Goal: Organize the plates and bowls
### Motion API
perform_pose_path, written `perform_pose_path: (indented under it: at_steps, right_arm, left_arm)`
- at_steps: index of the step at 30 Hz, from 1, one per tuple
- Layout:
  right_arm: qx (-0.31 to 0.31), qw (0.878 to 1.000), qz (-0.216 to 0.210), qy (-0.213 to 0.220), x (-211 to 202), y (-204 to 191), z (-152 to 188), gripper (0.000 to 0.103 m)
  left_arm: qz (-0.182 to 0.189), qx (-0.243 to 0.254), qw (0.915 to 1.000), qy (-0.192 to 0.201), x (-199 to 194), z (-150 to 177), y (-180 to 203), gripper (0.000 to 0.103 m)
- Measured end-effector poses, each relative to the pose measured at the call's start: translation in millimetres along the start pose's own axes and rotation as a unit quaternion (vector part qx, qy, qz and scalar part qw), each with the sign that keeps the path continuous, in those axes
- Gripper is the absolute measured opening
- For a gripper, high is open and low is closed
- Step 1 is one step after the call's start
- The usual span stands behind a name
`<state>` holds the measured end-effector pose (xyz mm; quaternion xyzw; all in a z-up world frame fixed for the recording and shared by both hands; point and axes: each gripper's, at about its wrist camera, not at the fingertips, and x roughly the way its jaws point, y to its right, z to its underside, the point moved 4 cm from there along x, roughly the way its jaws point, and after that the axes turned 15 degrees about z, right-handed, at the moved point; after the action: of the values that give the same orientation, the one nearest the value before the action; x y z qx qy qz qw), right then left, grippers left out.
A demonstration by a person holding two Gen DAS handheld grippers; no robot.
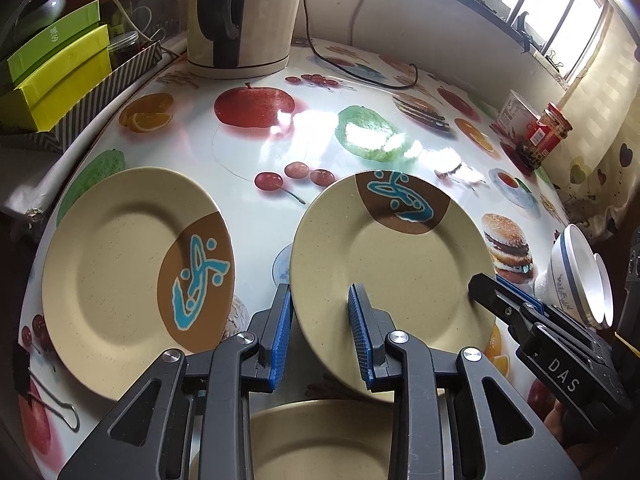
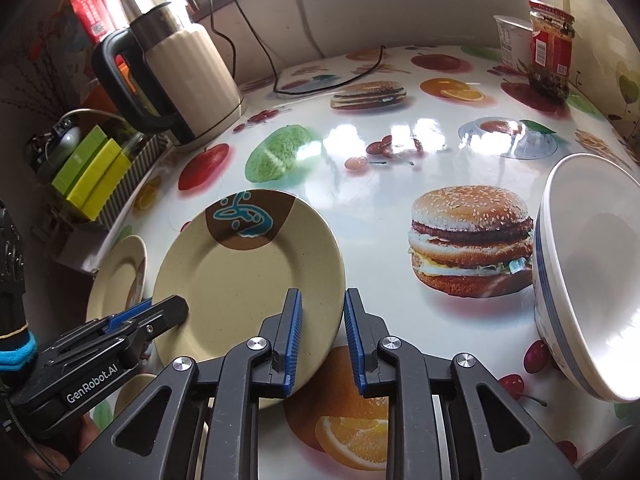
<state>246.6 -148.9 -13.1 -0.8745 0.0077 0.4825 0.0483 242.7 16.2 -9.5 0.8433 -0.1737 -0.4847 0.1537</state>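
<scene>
1. I am holding the left gripper (image 1: 320, 292) tilted down over the table (image 1: 248, 220), its jaws narrowly apart.
2. The near-left rim of the middle plate (image 1: 400, 272) is running between its blue pads. One pad is lying on the plate's upper face and the other is sitting at the outer edge.
3. From the right wrist view, this gripper is looking clamped on that rim, one finger over it and one under.
4. I am holding the right gripper (image 2: 322, 294) on the opposite, right rim of the same plate, jaws narrower still.
5. Its left pad is lying over the plate's face and its right pad is sitting just beside the edge, so it is looking pinched on the rim, though I cannot be fully sure how hard the pads are pressing.
6. The middle plate, beige with a brown patch and a blue figure at its far side, is sitting between the two grippers and overlapping the near plate (image 1: 320, 440) beneath my left gripper.
7. The left plate (image 1: 120, 272), same pattern, is lying flat on the table just beside the middle one, not touching it.
8. Two white bowls (image 2: 592, 280) with blue bands, one nested in the other, are lying tipped on their sides at the right, apart from the plates.
9. A kettle (image 1: 244, 16) is standing at the far side of the table, green boxes (image 1: 56, 76) are sitting off to its left, and a jar (image 2: 550, 52) is standing at the far right.
</scene>
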Motion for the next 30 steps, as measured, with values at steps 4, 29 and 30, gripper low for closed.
perform_pose_path:
  at_steps: [4, 29, 30]
  right_arm:
    - [0.002, 1.0, -0.005, 0.003, -7.7, 0.1, 0.9, 0.021]
    - [-0.04, 0.999, -0.022, 0.022, -53.3, -22.5, 37.6, 0.021]
    - [-0.042, 0.999, -0.023, 0.021, -54.2, -23.6, 40.0, 0.021]
  left_arm:
    - [0.0, 0.005, 1.0, 0.006, -9.3, 2.2, 2.0, 0.03]
    - [-0.002, -0.012, 0.9996, 0.024, -58.8, 45.2, -8.0, 0.03]
    - [-0.003, -0.013, 0.9996, 0.025, -59.9, 46.6, -8.5, 0.03]
